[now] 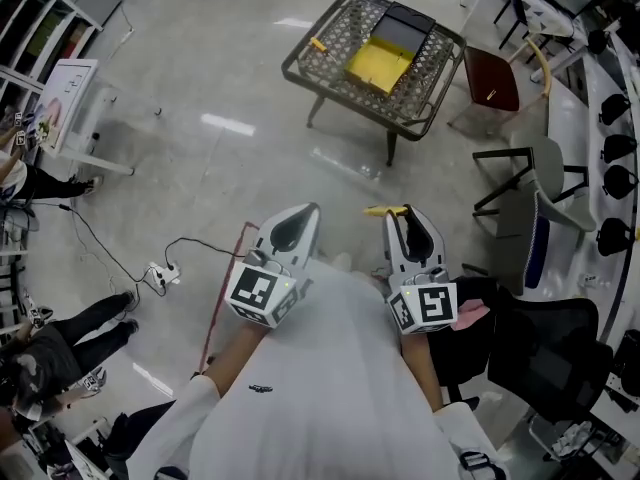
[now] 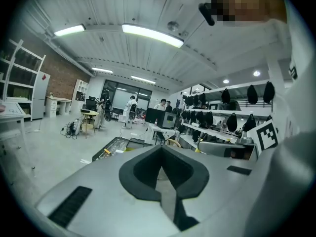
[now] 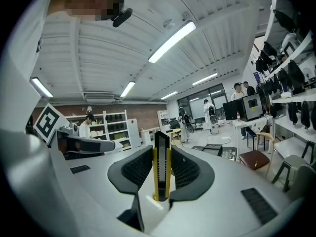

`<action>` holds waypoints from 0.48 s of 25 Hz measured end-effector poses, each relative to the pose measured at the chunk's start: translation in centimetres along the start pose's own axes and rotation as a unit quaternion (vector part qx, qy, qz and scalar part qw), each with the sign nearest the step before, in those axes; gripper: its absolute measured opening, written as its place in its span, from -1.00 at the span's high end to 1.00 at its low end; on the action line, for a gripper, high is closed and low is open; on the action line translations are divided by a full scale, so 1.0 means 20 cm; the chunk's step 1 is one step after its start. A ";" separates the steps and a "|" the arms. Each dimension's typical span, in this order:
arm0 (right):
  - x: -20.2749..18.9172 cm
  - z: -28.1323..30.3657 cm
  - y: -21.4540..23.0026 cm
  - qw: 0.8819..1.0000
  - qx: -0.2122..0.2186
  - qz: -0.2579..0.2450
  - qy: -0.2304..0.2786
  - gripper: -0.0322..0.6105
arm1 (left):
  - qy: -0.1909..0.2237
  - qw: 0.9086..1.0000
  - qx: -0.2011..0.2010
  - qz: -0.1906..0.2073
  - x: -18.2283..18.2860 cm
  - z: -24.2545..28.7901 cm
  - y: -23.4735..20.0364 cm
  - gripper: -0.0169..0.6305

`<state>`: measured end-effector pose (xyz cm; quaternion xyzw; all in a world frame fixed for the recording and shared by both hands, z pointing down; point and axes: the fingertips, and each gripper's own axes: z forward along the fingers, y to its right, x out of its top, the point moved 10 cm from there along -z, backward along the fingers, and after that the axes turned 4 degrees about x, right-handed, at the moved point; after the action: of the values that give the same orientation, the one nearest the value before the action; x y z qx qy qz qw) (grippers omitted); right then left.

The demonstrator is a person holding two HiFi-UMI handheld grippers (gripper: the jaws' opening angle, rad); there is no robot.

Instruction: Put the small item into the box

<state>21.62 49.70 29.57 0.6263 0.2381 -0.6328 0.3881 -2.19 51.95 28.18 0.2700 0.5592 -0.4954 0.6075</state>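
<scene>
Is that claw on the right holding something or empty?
Holding: the right gripper has its jaws closed on a slim yellow-and-black utility knife, standing upright between them.

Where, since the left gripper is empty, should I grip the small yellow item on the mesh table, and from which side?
Probably mid-length, across its narrow width, from above: the small yellow item lies flat on the mesh table near its edge, apart from the yellow box, so only its long sides are free. The left gripper, shut, must open first.

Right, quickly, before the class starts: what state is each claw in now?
Left claw: closed, empty.
Right claw: closed on the small yellow-and-black item.
</scene>
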 end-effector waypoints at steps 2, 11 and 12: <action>-0.02 0.04 0.04 1.000 -0.001 0.006 -0.001 0.57 | 0.000 1.000 0.002 -0.001 0.01 0.05 -0.02 0.94; 0.01 0.42 0.18 1.000 -0.005 0.015 -0.010 0.57 | -0.003 1.000 -0.006 -0.011 0.11 0.40 -0.30 0.94; 0.02 0.48 0.20 1.000 -0.008 0.014 -0.012 0.57 | -0.003 1.000 -0.010 -0.012 0.13 0.46 -0.34 0.94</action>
<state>18.92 39.73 30.79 0.6187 0.2299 -0.6330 0.4046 -4.79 40.60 29.24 0.2557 0.5653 -0.4975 0.6062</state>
